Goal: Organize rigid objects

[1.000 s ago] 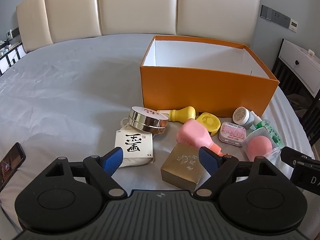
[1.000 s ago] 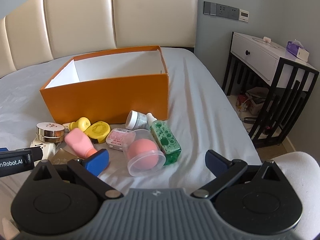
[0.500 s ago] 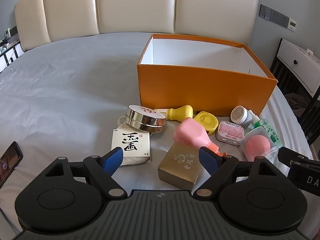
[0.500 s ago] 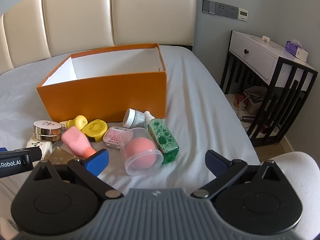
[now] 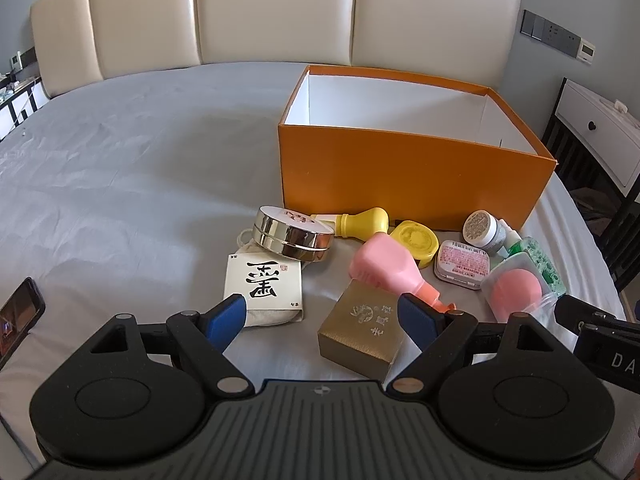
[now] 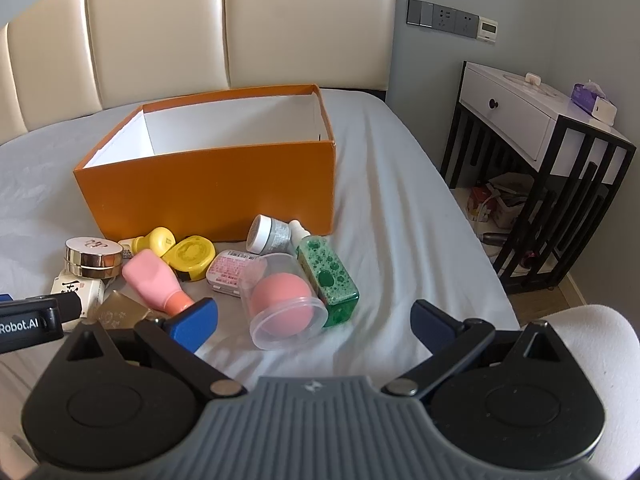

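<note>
On a grey-sheeted bed point(image 5: 120, 168), an open orange box point(image 5: 412, 172) stands with small items clustered at its near wall: a gold compact point(image 5: 294, 238), pink bottle point(image 5: 386, 266), gold carton point(image 5: 362, 330), green bottle point(image 6: 328, 282) and a clear cup holding a pink sponge point(image 6: 286, 304). Left claw point(image 5: 322, 316) and right claw point(image 6: 314, 316) hover wide open, gripping nothing.

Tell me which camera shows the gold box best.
The left wrist view: the gold box shows its whole embossed top between the open fingers. In the right wrist view only a corner shows, behind that gripper's left finger.
</note>
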### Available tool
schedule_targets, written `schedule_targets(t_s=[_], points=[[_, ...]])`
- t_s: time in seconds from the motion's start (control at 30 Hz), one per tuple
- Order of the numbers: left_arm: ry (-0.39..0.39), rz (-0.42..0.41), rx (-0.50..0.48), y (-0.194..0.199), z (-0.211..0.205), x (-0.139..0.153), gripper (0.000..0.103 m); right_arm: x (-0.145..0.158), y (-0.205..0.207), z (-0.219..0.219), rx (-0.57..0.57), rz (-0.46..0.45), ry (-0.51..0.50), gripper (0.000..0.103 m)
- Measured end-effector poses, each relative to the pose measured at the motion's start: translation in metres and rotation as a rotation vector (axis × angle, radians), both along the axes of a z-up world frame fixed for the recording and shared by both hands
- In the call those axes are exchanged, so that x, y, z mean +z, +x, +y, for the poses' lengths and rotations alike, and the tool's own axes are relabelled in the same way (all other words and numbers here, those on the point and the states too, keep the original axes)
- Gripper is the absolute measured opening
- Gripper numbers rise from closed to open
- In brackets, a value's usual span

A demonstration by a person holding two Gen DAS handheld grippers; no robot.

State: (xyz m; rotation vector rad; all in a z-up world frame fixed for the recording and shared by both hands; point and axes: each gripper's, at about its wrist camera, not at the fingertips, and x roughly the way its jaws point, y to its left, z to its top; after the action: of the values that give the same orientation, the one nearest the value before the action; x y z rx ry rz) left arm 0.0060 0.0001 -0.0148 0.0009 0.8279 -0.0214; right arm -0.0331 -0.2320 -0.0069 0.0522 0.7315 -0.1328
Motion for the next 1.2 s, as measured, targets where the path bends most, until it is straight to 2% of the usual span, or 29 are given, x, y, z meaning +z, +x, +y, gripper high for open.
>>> schedule_targets(t_s=[0.23, 0.4, 0.57, 0.7, 0.8, 0.97, 1.1, 1.2], points=[[-0.026, -0.007, -0.002, -0.001, 0.005, 0.0, 0.099, -0.002, 0.0, 0.003, 0.017, 0.014, 0.007, 0.101], [-0.039, -0.03, -0.06, -0.003, 0.008, -0.002, 0.086, -0.007, 0.004, 0.006, 0.046, 0.035, 0.058, 0.101], [-0.077, 0.023, -0.066, 0.004, 0.017, -0.009, 0.079, -0.013, 0.015, 0.021, 0.094, 0.063, 0.048, 0.1], [-0.072, 0.031, -0.068, 0.01, 0.03, -0.014, 0.079, -0.016, 0.026, 0.037, 0.13, 0.09, 0.08, 0.098], [-0.076, 0.042, -0.033, 0.019, 0.046, -0.018, 0.079, -0.018, 0.036, 0.054, 0.166, 0.111, 0.11, 0.091], [-0.03, 0.048, 0.011, 0.034, 0.07, -0.026, 0.079, -0.024, 0.052, 0.081, 0.199, 0.154, 0.155, 0.091], [-0.065, 0.073, 0.006, 0.044, 0.087, -0.032, 0.081, -0.032, 0.068, 0.1, 0.204, 0.212, 0.193, 0.091], [-0.058, 0.084, 0.007, 0.051, 0.096, -0.035, 0.081, -0.04, 0.081, 0.112, 0.198, 0.249, 0.208, 0.091]])
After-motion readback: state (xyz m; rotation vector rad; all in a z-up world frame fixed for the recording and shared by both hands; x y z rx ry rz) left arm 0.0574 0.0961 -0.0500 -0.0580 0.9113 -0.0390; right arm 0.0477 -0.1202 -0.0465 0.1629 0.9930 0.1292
